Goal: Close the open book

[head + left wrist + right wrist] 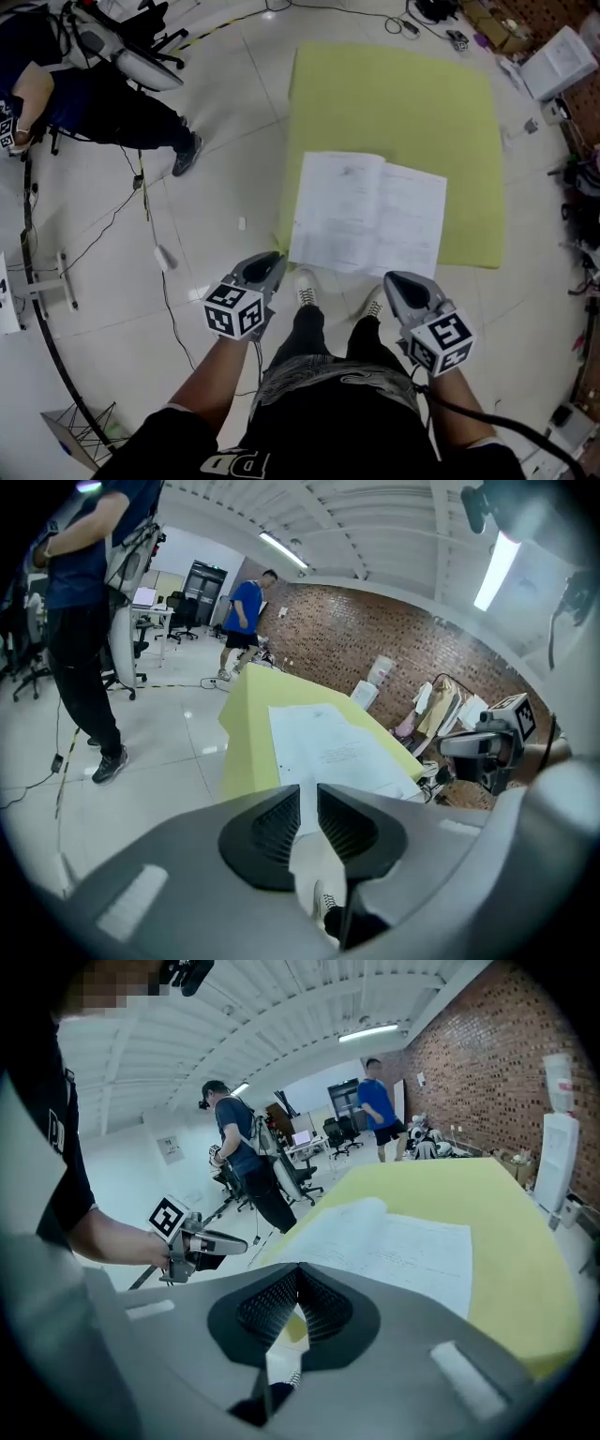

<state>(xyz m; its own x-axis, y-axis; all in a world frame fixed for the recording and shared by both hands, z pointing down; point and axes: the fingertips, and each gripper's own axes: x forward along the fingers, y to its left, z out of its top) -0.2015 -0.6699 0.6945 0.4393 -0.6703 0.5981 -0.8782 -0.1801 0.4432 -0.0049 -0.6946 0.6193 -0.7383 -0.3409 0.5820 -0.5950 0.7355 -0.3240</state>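
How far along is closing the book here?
Nothing is done yet: the book lies open on the yellow surface. In hand: nothing. The left gripper, jaws slightly apart, and the right gripper, jaws together, are near its front edge, both empty. Left: the whole closing.

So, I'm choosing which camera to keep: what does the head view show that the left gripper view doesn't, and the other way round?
Head view only: the marker cube on the left gripper, and the full outline of the yellow mat. Left gripper view only: that gripper's jaws, slightly apart with nothing between them, and a brick wall. Both: the open book on the mat, and the right gripper.
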